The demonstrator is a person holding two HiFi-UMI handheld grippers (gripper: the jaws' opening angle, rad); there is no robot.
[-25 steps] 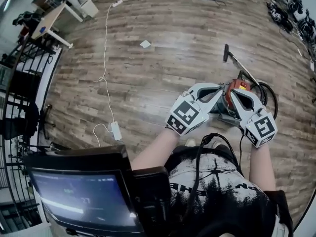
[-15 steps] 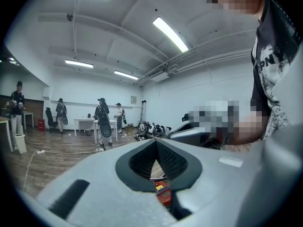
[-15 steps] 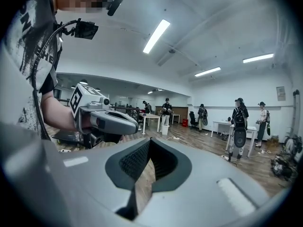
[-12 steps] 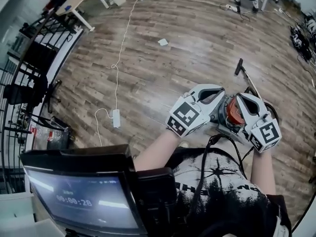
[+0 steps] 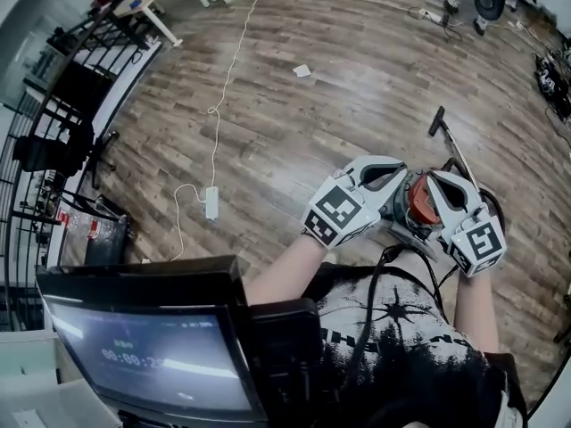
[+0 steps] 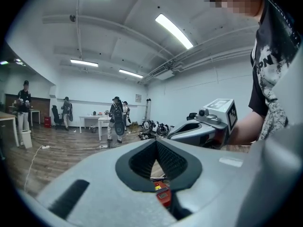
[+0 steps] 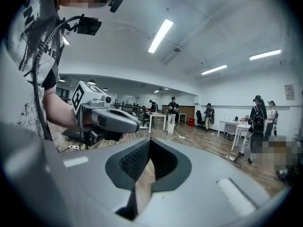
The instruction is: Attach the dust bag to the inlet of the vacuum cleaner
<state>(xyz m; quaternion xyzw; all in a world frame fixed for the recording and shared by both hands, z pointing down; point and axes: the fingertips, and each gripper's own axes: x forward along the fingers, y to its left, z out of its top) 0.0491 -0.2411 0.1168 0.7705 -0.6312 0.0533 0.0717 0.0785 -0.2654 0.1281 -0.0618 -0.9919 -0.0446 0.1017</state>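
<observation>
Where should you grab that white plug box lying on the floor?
Probably across the two long sides of the white plug box, coming straight down from above. It lies flat on the wooden floor and is long and narrow, so its slim width should fit between the jaws.

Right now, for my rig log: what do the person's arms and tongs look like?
The left tongs and right tongs are light grey moulded shells with dark ribbed pads, each bearing a white cube with black square markers. The person wears a black short-sleeved T-shirt with white print; a black cable runs down its front.
</observation>
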